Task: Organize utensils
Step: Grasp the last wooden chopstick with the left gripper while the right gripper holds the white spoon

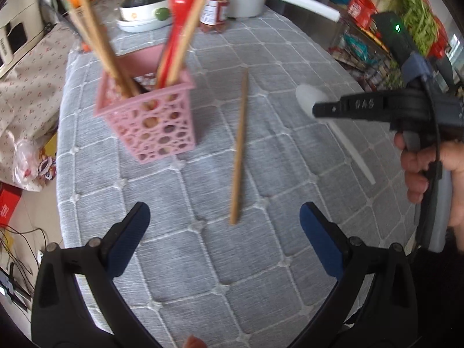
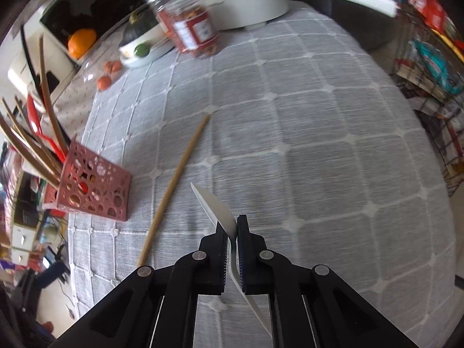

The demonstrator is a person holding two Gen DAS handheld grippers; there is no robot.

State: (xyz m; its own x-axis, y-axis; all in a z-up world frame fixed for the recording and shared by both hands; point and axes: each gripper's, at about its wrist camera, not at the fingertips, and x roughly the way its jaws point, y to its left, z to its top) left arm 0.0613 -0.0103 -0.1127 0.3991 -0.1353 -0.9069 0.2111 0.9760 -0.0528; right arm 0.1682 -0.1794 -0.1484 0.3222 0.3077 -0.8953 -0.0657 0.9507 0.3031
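Note:
A pink perforated utensil basket (image 1: 153, 121) stands on the grey quilted tablecloth (image 1: 220, 249) and holds several wooden chopsticks and a red spoon (image 1: 181, 3); it also shows in the right wrist view (image 2: 92, 185). One wooden chopstick (image 1: 239, 148) lies loose on the cloth to its right, also in the right wrist view (image 2: 174, 185). My left gripper (image 1: 224, 226) is open and empty, just short of the chopstick's near end. My right gripper (image 2: 231, 226) is shut on a white plastic spoon (image 2: 217, 208), held above the cloth; from the left wrist it shows at the right (image 1: 319, 110).
At the table's far end stand a white pot (image 2: 246, 3), a red-labelled jar (image 2: 191, 32) and a white dish with a dark squash (image 1: 145, 8). Shelves with packaged goods and greens (image 1: 406, 14) are to the right. Clutter lies off the left edge.

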